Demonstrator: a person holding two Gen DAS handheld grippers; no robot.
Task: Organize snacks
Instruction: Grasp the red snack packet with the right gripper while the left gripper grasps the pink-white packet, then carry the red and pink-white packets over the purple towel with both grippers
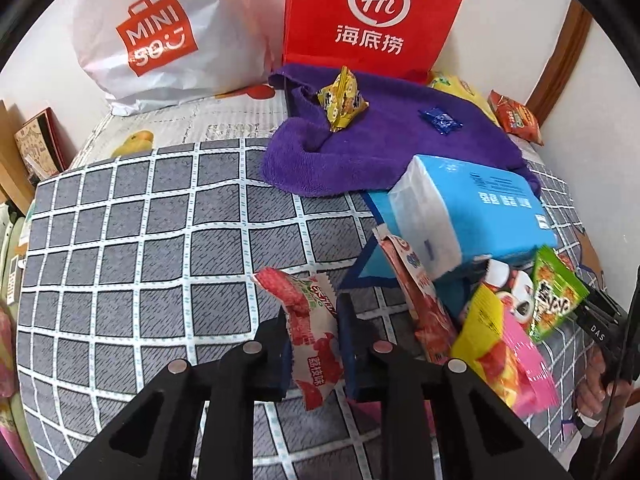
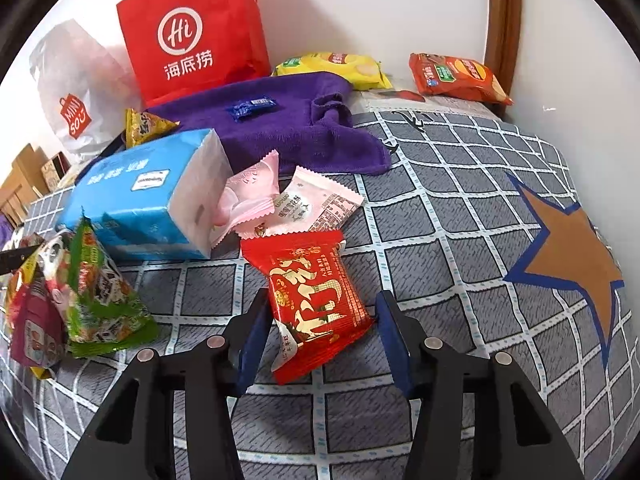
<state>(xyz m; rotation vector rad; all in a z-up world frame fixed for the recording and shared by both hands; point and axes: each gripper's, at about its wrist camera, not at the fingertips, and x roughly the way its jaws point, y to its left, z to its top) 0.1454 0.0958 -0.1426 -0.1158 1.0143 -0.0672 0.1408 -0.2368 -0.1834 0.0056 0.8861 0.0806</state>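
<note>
Left gripper clamped on a red-and-white snack packet above the checked bedspread, right gripper held open around a red snack packet lying there, red paper bag stood behind, contents unseen

Bedsheet: grey, white grid.
Towel: purple.
Tissue pack: light blue, white.
Paper bag: red, white logo.
Held snack: red-white.

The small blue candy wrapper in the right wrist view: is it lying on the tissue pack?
No, the blue candy wrapper lies on the purple towel, apart from and behind the blue tissue pack.
</note>
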